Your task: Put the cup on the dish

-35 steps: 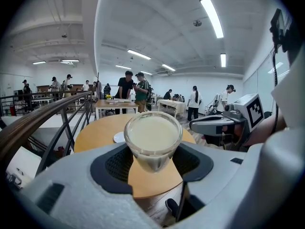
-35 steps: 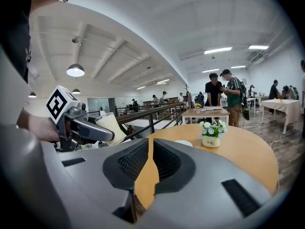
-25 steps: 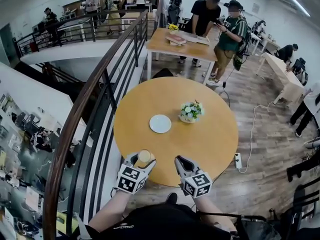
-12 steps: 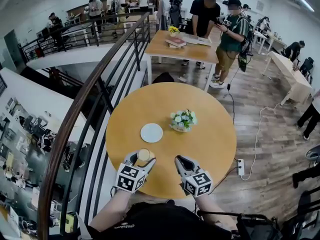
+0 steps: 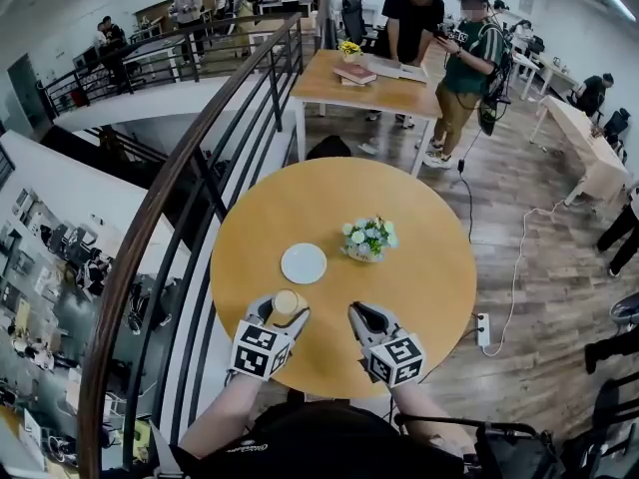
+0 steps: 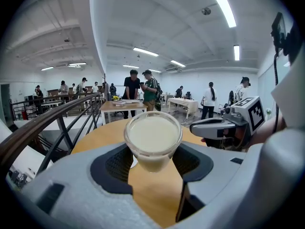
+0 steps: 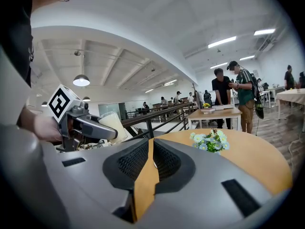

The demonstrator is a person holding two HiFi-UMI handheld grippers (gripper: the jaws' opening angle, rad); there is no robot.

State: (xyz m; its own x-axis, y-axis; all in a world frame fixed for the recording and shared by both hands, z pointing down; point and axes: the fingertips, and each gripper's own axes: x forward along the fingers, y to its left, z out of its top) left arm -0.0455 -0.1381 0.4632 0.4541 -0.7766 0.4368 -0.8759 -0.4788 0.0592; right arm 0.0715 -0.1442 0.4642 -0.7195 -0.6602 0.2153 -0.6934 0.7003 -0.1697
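Note:
A clear cup [image 5: 288,302] of milky liquid hangs upright just above the round wooden table [image 5: 429,277], with my left gripper [image 5: 284,309] shut on its sides. In the left gripper view the cup [image 6: 152,138] fills the space between the dark pads [image 6: 114,163]. The white dish [image 5: 304,263] lies flat on the table a short way beyond the cup, with nothing on it. My right gripper [image 5: 361,317] hovers beside the left one, to its right, jaws together and holding nothing. In the right gripper view its pads [image 7: 167,161] meet at the tips, and the cup [image 7: 114,123] shows at the left.
A small pot of white flowers [image 5: 368,238] stands right of the dish. A dark stair railing [image 5: 190,208] runs close along the table's left side. A rectangular table [image 5: 374,83] with books and several people stand beyond. A power strip [image 5: 483,329] lies on the floor at right.
Both grippers have moved forward over the table, and the cup is now nearer the dish. The left gripper's hold on the cup is unchanged.

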